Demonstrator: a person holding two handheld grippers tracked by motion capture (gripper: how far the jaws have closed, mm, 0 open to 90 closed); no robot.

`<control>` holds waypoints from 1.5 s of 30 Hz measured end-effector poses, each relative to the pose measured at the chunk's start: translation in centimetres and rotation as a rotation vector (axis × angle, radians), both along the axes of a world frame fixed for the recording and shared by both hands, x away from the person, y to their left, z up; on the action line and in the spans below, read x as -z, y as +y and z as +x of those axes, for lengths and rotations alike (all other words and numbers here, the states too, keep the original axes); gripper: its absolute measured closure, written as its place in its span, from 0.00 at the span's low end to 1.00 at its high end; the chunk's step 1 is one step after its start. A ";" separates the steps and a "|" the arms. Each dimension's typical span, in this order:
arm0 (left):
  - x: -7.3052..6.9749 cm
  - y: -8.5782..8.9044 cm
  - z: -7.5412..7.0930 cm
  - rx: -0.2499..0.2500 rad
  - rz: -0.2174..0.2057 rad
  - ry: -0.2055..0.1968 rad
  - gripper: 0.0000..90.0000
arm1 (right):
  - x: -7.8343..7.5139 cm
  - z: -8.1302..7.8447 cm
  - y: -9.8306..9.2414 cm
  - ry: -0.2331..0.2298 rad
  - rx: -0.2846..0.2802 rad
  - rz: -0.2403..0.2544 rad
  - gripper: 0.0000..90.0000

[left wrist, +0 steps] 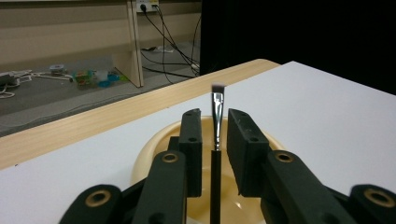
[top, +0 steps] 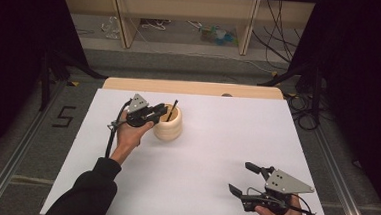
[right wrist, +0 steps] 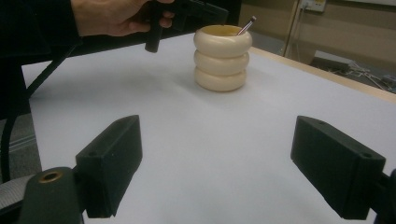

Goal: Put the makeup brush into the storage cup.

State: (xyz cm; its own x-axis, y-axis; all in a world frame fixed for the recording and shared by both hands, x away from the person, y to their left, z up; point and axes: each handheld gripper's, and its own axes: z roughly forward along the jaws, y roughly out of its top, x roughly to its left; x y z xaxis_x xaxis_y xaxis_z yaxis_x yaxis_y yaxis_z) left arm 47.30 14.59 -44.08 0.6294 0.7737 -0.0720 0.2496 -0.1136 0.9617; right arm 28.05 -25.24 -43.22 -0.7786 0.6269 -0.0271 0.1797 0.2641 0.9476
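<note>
From above, the left gripper (top: 154, 113) hung at the nine o'clock rim of the cream ribbed holder (top: 169, 126), the thin brush (top: 171, 111) already standing inside it; the right gripper (top: 247, 178) idled at five o'clock, jaws spread wide. The left gripper view showed jaws parted, clear of the brush (left wrist: 216, 140) handle. The right gripper view faced the holder (right wrist: 222, 59) at twelve. Placement looked done; only withdrawal remained.

The left hand-held gripper (top: 154, 113) is held level at the end of an outstretched, dark-sleeved forearm, its jaws slightly parted. The right hand-held gripper (top: 244, 180) sits low near the person, jaws spread wide apart, pointing left.
</note>
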 end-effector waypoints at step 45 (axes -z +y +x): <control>-3.5 -0.7 -3.2 0.031 -0.038 -0.033 0.31 | -0.2 -0.1 -0.2 -0.007 0.008 0.006 0.19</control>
